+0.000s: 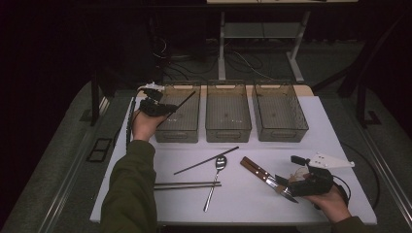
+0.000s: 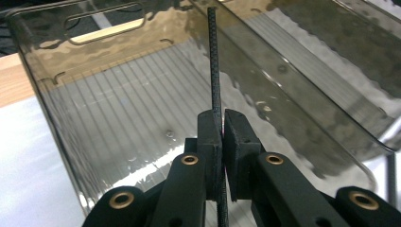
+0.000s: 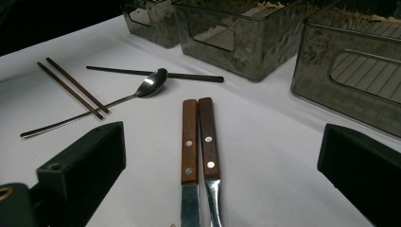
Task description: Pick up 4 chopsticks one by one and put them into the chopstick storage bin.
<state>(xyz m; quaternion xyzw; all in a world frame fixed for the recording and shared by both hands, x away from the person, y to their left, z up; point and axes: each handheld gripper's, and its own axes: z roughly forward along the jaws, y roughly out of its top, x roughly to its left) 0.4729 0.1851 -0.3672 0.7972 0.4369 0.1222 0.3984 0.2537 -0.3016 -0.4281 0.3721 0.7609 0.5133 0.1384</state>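
Olive-green sleeves [image 1: 130, 189], black grippers with brass screws

1. High view: from above the person's side, looking forward and down over the white table [image 1: 252, 199].
2. Left gripper view: close over the left bin [image 2: 118, 127], also seen from overhead [image 1: 179, 116].
3. Right gripper view: low, near the two knives [image 3: 198, 156], shared with the overhead [image 1: 265, 177].

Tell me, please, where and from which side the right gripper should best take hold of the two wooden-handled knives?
Probably across both wooden handles, coming from above with one jaw on each outer side: the knives lie flat and touching, and the open right gripper sits over their blades.
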